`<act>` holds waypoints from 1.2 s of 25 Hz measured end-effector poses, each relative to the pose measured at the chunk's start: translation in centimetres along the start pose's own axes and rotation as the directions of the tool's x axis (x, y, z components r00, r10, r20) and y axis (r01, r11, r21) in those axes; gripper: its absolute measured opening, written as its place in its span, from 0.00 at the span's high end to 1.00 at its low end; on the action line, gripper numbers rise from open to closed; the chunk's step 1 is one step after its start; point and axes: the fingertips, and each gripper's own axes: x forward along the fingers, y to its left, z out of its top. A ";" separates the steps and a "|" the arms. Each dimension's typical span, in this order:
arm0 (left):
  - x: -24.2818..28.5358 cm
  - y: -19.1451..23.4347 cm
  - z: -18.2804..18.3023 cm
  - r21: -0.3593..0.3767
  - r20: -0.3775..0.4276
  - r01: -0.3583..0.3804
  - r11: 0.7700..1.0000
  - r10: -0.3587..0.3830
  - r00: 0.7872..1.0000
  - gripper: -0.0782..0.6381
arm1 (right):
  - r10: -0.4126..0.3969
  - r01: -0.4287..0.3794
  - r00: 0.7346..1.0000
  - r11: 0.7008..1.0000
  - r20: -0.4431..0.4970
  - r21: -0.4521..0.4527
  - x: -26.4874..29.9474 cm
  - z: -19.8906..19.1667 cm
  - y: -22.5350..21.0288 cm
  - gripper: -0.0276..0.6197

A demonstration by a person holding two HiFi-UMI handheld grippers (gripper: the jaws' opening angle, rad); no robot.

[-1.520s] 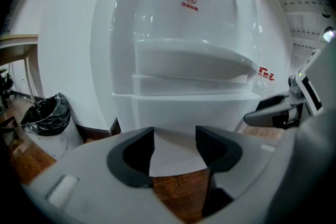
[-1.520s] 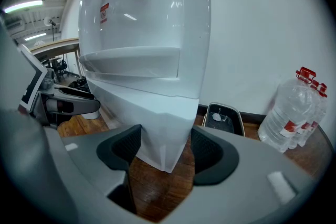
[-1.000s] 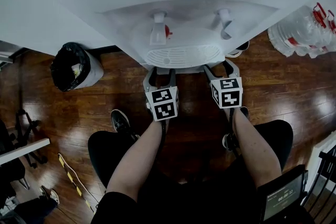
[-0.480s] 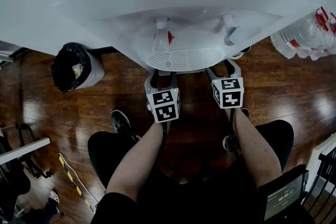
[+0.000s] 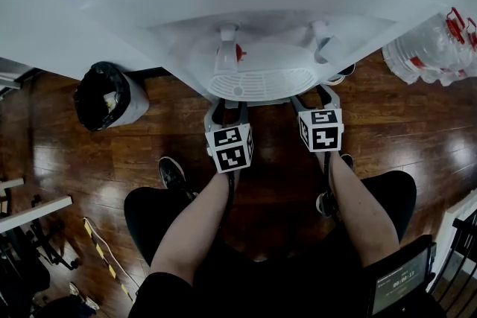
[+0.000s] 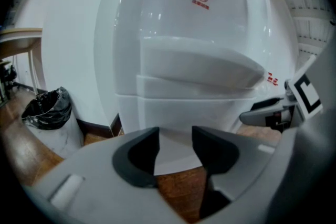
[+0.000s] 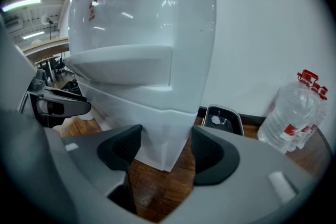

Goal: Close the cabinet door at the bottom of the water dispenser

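Observation:
The white water dispenser (image 5: 253, 11) fills the top of the head view, its drip tray just above both grippers. My left gripper (image 5: 227, 106) points at the white lower cabinet front (image 6: 184, 113). Its jaws have just been closing and stand open, and between its fingertips (image 6: 175, 139) I see only the cabinet base and floor behind. My right gripper (image 5: 322, 94) is open too, aimed at the cabinet's right corner (image 7: 157, 113) with nothing between its jaws (image 7: 165, 144). No gap shows on the cabinet front, and I cannot tell the door's position.
A black-lined bin (image 5: 108, 94) stands left of the dispenser on the wooden floor. Water bottles (image 5: 432, 45) sit at the right by the wall, with a small tray (image 7: 223, 119) beside the dispenser's base. The person's shoes (image 5: 171, 173) are just behind the grippers.
Both grippers keep their places under the drip tray. The left gripper's arms look slightly closer together. The head view has shifted a little, showing more of the dispenser's top.

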 end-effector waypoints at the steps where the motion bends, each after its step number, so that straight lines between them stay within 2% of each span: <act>1: 0.0 0.0 0.0 -0.001 -0.008 0.008 1.000 -0.008 1.000 0.59 | 0.002 -0.002 1.000 1.000 -0.009 0.002 0.1 0.0 0.0 0.50; 4: -0.7 -0.6 0.5 0.037 -0.029 0.042 0.998 -0.041 0.999 0.59 | 0.019 -0.018 0.999 1.000 -0.039 0.019 0.0 -0.2 0.0 0.50; 7: -2.8 -1.2 1.3 0.066 -0.027 0.077 0.995 -0.075 0.997 0.59 | 0.034 -0.032 0.999 0.995 -0.020 0.100 -1.3 0.0 -0.4 0.57; 9: -4.2 -1.4 1.9 0.066 -0.015 0.098 0.993 -0.097 0.995 0.59 | 0.015 -0.018 1.000 0.992 0.027 0.124 -2.5 0.9 -0.8 0.67; 13: -6.9 -2.6 3.1 0.052 0.029 0.132 0.990 -0.133 0.991 0.59 | 0.014 -0.032 0.993 0.988 0.119 0.149 -5.4 2.7 0.4 0.69; 18: -11.8 -6.5 4.6 0.138 0.105 0.205 0.969 -0.221 0.970 0.59 | 0.062 -0.110 0.970 0.974 0.235 0.197 -10.9 4.8 3.5 0.70; 21: -15.6 -8.2 4.7 0.173 0.145 0.241 0.955 -0.267 0.953 0.59 | 0.088 -0.143 0.949 0.976 0.304 0.165 -15.1 5.6 5.5 0.71; 24: -19.1 -8.4 4.4 0.168 0.202 0.246 0.955 -0.277 0.939 0.59 | 0.113 -0.153 0.938 0.983 0.326 0.098 -18.6 4.8 7.3 0.71; 28: -22.5 -8.0 3.7 0.103 0.262 0.249 0.963 -0.268 0.927 0.59 | 0.137 -0.198 0.920 0.971 0.369 0.134 -22.2 4.8 9.2 0.71; 30: -24.3 -9.0 3.8 0.053 0.287 0.284 0.957 -0.287 0.914 0.59 | 0.154 -0.215 0.906 0.970 0.394 0.113 -23.8 5.5 10.3 0.72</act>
